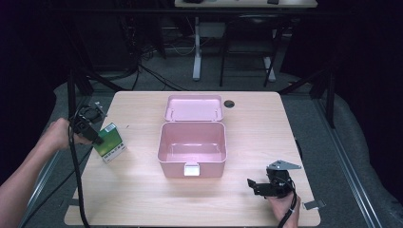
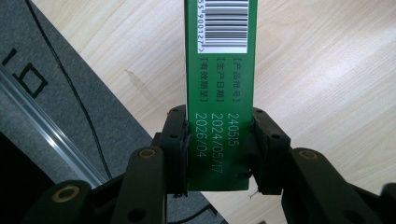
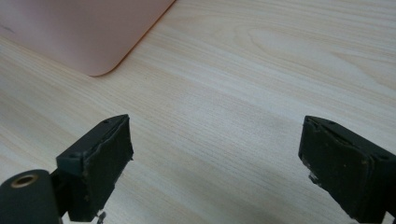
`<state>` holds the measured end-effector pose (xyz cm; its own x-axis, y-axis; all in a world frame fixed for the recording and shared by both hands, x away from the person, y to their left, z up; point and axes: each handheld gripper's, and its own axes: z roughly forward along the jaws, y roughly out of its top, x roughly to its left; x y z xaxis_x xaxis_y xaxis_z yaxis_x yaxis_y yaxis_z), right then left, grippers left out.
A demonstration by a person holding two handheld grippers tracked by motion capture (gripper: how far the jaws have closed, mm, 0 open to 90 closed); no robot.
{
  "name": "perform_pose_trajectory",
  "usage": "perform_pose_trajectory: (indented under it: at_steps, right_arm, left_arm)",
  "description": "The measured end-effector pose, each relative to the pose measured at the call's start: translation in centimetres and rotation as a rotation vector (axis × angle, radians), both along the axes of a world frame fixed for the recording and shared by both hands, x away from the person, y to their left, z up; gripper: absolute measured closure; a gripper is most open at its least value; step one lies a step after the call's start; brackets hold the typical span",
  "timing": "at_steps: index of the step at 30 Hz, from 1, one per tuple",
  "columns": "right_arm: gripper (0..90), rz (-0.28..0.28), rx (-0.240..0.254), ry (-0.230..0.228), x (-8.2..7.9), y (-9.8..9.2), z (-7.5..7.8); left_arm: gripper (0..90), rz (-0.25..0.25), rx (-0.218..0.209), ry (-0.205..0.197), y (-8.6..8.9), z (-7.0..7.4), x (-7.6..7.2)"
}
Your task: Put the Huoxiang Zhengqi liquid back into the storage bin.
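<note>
Green box [image 2: 219,93] bore barcode, "240515", "2024/05/17", "2026/04"; left gripper [image 2: 219,154] clamped on it. Right gripper [image 3: 215,163] gaped wide, holding nothing.

An open pink plastic box [image 1: 192,151] with a hinged lid sits mid-table on the light wooden table [image 1: 247,137]. A small dark round grommet hole [image 1: 229,103] lies near the far edge, just beside the lid.

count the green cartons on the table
1. The green carton sits near the table's left edge, clamped in the left claw, left of the open pink box.
</note>
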<state>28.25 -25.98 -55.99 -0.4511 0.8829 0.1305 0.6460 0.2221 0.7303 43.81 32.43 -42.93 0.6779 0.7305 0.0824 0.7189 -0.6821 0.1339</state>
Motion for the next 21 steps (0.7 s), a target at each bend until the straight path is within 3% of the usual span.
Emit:
perform_pose_trajectory:
  at_steps: [21]
  right_arm:
    - [9.0,0.006,-0.011,-0.001,-0.1,0.1,0.0]
  left_arm:
    - [64.1,-0.035,-0.004,-0.028,-0.6,1.8,-0.6]
